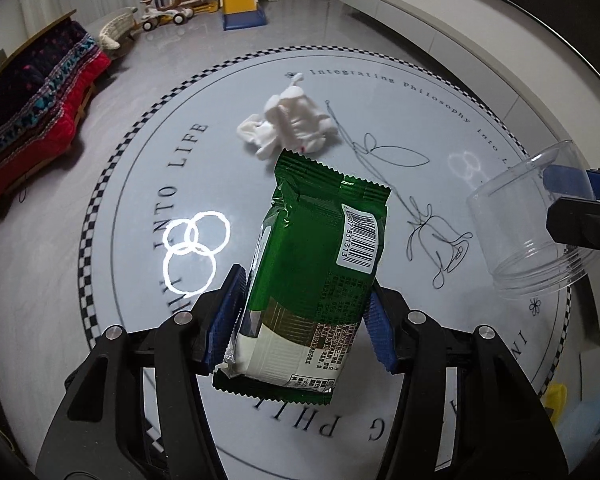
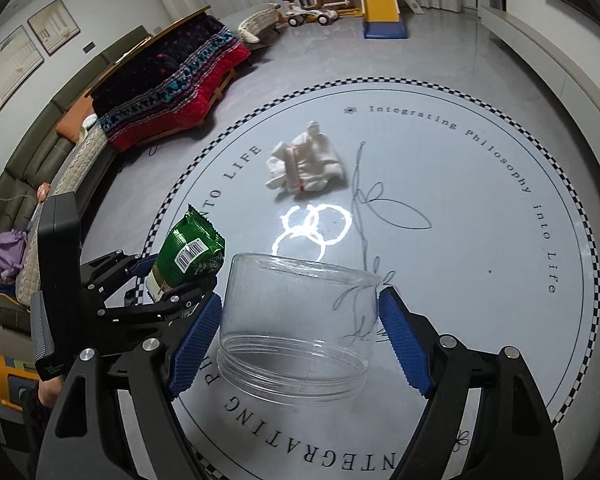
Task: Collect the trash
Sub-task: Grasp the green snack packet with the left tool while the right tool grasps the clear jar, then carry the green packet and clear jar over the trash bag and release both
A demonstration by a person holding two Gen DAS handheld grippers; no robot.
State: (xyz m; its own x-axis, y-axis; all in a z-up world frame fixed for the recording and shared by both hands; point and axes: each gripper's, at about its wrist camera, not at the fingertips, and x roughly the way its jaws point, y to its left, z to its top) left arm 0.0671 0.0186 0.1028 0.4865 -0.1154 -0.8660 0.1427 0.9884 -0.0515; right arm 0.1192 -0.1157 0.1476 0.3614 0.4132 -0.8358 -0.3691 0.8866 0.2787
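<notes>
Round printed table lies below, its edge cut off. Left gripper clamps a green packet; right gripper clamps a clear jar, both angled steeply down.

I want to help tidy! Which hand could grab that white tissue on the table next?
Neither yet: the left gripper holds the wrapper, the right gripper the jar. The tissue lies untouched.

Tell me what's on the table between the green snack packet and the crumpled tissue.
Nothing: in the left wrist view, the green snack packet, held in the left gripper, ends just short of the crumpled tissue, with only bare table between.
</notes>
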